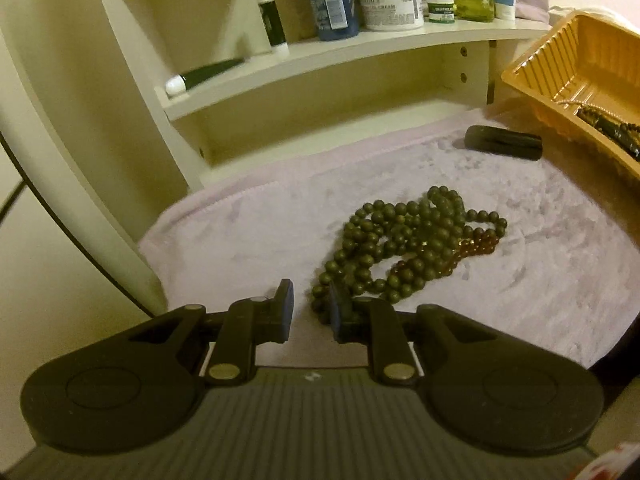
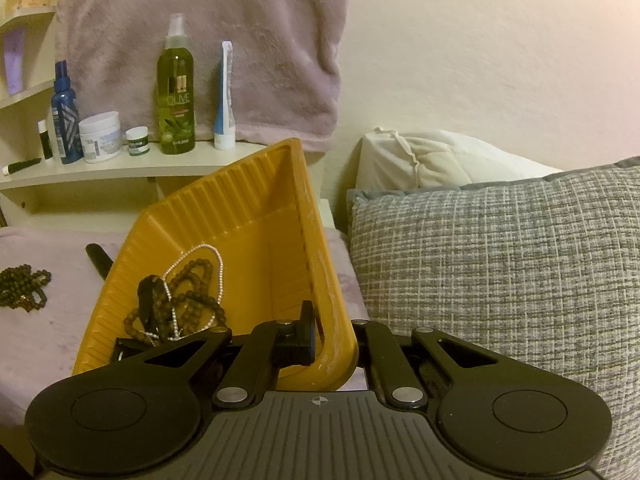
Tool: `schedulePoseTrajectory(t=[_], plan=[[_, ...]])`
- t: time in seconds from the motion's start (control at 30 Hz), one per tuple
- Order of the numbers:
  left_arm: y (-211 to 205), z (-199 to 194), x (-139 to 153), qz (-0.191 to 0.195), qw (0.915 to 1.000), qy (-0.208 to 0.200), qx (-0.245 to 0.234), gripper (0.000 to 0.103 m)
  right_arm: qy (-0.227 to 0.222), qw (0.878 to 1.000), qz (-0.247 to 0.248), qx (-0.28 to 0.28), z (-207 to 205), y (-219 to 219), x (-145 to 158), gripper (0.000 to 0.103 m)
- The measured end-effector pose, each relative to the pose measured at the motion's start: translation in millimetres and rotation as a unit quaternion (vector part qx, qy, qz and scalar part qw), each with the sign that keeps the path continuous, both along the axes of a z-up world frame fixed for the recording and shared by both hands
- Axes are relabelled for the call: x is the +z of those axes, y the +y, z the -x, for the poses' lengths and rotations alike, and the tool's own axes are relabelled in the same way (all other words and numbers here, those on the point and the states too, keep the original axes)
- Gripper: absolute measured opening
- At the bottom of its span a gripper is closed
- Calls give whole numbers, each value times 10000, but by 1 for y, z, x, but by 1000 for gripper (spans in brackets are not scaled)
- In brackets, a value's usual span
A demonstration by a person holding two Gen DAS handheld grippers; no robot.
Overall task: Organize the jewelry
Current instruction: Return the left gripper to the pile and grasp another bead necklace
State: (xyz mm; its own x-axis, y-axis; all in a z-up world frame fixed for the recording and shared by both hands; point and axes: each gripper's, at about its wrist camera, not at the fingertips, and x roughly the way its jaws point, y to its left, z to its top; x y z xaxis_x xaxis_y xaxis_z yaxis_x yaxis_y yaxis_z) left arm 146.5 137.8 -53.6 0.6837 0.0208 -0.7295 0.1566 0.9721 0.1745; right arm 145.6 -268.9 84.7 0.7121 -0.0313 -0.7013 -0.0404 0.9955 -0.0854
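A heap of dark green bead strands (image 1: 404,252) with an amber strand (image 1: 476,246) lies on a pale pink towel (image 1: 240,240). My left gripper (image 1: 312,308) hovers at the heap's near left edge, its jaws a little apart with only towel between them; the right fingertip (image 1: 336,308) is beside the nearest beads. My right gripper (image 2: 330,334) is shut on the rim of a yellow plastic tray (image 2: 240,216), which is tilted up. Inside it lie brown bead strands (image 2: 192,300) and a thin pearl chain (image 2: 218,264). The same tray (image 1: 560,60) shows at the right of the left wrist view.
A black oblong object (image 1: 504,142) lies on the towel between the beads and the tray. Behind stands a white shelf (image 1: 360,46) with bottles and jars. A grey woven pillow (image 2: 500,260) and a white pillow (image 2: 432,156) lie to the right of the tray.
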Motion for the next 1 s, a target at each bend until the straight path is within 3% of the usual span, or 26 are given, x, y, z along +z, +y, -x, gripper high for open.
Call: schedulePoseTrajectory(t=[0.17,0.27,0.4,0.7,1.0], plan=[[0,-5,-1,18,10000,62,-19,15,5,10000,5,-3,-1,0,0,6],[-1,-6,2,101,9998,151,-43,6,4,10000,2,-4,-1,0,0,6],[-4,-2,15,11,9999,-34,-114,6,-6,10000,-10,11,-1,0,0,6],[-16,3,94,-298,9942,-934,-436,6,-62,10000,-52,17,3,0,2,6],[-30,-1,162,-519,9841,-1491,-810,6,-100,9999,-61,35,4,4,5,6]])
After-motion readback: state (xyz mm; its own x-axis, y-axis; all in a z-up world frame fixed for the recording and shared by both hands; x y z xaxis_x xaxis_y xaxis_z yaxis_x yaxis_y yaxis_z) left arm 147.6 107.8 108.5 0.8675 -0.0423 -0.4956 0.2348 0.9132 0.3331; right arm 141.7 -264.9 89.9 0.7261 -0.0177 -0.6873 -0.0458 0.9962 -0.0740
